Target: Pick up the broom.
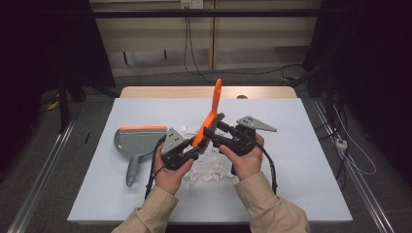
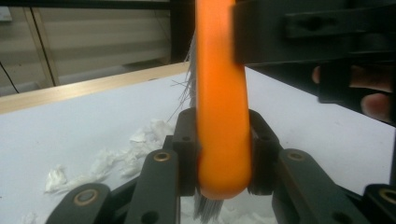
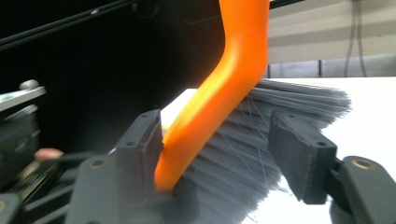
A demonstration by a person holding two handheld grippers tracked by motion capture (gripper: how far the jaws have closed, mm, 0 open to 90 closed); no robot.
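brush: we see the orange brush (image 1: 212,109) tilted up over the paper scraps (image 1: 210,171), handle rising away from us, grey bristles low.
left gripper: our left gripper (image 1: 197,146) clamps the brush's orange back (image 2: 222,140), pads pressed on both sides.
right gripper: our right gripper (image 1: 214,127) stands wide around the brush head, one pad against the orange, the other pad (image 3: 302,154) clear of the bristles.
dustpan: the grey dustpan (image 1: 136,143) lies flat left of the brush, well apart.
table: white table (image 1: 301,160) under it all.
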